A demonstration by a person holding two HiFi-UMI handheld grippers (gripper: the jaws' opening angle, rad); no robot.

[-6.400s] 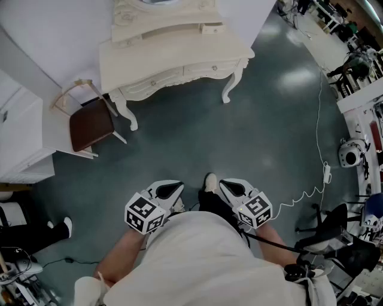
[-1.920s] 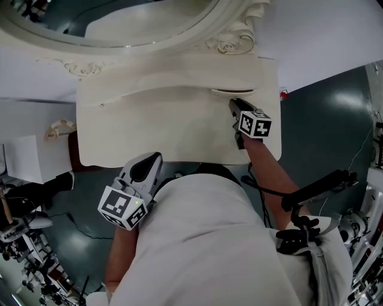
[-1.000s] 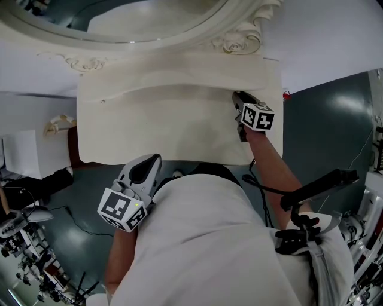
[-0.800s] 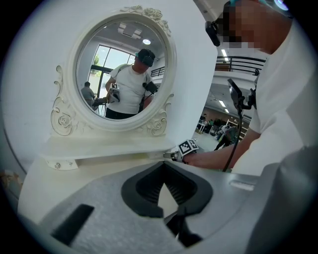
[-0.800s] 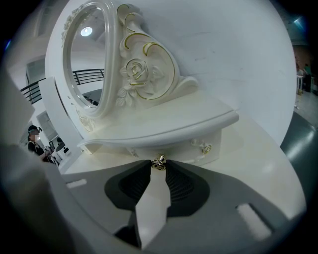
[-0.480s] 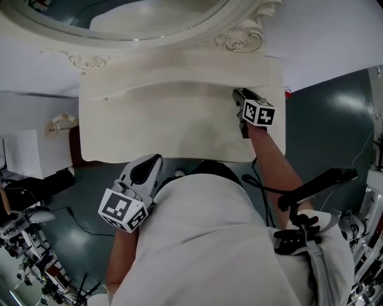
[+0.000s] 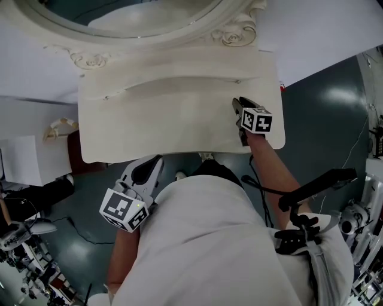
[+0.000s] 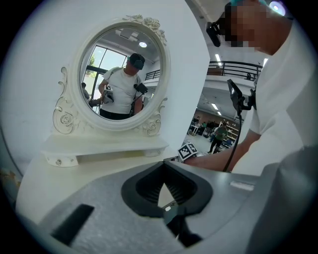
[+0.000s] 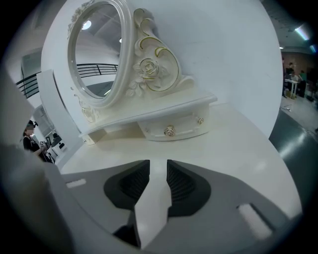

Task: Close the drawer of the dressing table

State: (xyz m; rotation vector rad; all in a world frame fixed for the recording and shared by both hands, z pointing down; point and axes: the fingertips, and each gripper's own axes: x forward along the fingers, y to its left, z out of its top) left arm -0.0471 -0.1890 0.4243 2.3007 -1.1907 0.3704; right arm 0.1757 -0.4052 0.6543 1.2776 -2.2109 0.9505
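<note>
The cream dressing table (image 7: 173, 128) fills the middle of the head view. Its small right drawer (image 9: 174, 130), with a round knob (image 7: 237, 81), sits pushed in flush under the mirror shelf. My right gripper (image 7: 237, 103) hovers over the tabletop a short way in front of that drawer, not touching it. It is open (image 9: 158, 163); its jaws have just been closing a little, with nothing between them. My left gripper (image 7: 157, 160) hangs off the table's front edge near my body, shut (image 8: 164, 183) and holding nothing.
An oval mirror (image 7: 119, 18) in a carved frame stands at the back of the table. A matching small drawer (image 8: 58, 161) sits at the shelf's left end. A chair (image 7: 60, 128) stands left of the table, and equipment stands (image 7: 317, 185) on the right over dark floor.
The right drawer, open about two seconds ago, is now pushed in. My right gripper has drawn back from the drawer front toward me. The left gripper has barely shifted.
</note>
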